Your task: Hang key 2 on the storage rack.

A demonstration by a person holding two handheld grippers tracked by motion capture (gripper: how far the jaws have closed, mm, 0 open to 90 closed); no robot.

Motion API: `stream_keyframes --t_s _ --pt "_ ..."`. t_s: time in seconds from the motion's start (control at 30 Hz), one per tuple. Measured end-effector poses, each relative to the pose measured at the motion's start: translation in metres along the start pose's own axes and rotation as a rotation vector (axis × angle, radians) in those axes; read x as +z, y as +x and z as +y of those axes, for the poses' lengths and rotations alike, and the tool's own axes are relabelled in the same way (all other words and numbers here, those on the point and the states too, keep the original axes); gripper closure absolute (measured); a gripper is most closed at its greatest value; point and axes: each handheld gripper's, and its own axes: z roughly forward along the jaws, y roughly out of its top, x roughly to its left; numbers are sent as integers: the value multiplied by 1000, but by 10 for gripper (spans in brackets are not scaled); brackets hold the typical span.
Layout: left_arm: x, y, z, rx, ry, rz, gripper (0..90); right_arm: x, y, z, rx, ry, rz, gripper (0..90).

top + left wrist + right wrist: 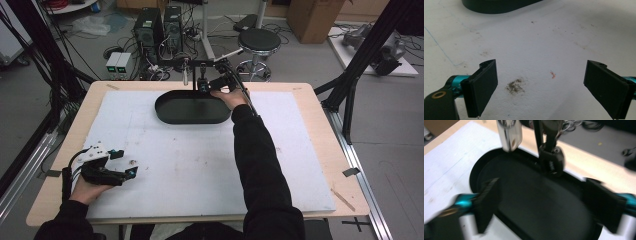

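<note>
Right gripper [206, 88] is held over the far rim of the black oval tray [170, 114], jaws apart and empty, probably positioned for a drop or pick. Left gripper [131, 171] is parked near-left, jaws wide, nothing gripped. White mat [200, 165] is smudged; cabling is seen on the floor beyond.

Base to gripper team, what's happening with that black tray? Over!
Right hand-held gripper open over the black tray, nothing between the jaws. Left hand-held gripper open, low over the white mat. Tray looks empty. Black clamp and shiny cylinder stand at its far rim.
</note>
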Motion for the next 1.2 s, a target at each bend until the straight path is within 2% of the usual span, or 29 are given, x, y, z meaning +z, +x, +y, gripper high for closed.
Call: stream_keyframes --t_s 0.03,0.13,0.2,0.4,0.47,0.67,0.83,0.9,0.93,1.03,1.2 --pt "0 0 0 -2 -2 1 123 -2 0 -2 4 22 -5 1" --pt "0 1 0 -7 -6 8 123 -8 1 -5 -31 42 -48 6" --pt "-1 2 0 -13 -13 11 122 -15 0 -9 -29 12 -27 7" --pt "-1 2 0 -19 -20 15 122 -36 -11 -24 -20 9 -34 8" --pt "-1 3 1 -23 -21 19 123 -45 -14 -31 -24 -21 -32 8" --pt "-1 3 1 -24 -24 20 123 -60 -18 -45 -47 -24 -31 8" --pt "-1 3 1 -22 -21 23 123 -71 -19 -55 -31 -57 -13 7" --pt "-1 4 1 -22 -18 24 123 -74 -20 -58 -25 -50 -12 7" --pt "-1 3 1 -21 -18 24 122 -76 -20 -59 -33 -60 -17 8" --pt "-1 4 1 -21 -16 25 123 -83 -20 -65 -19 -83 -2 8" --pt "-1 3 1 -24 -18 27 123 -92 -22 -75 -33 -97 -2 8"
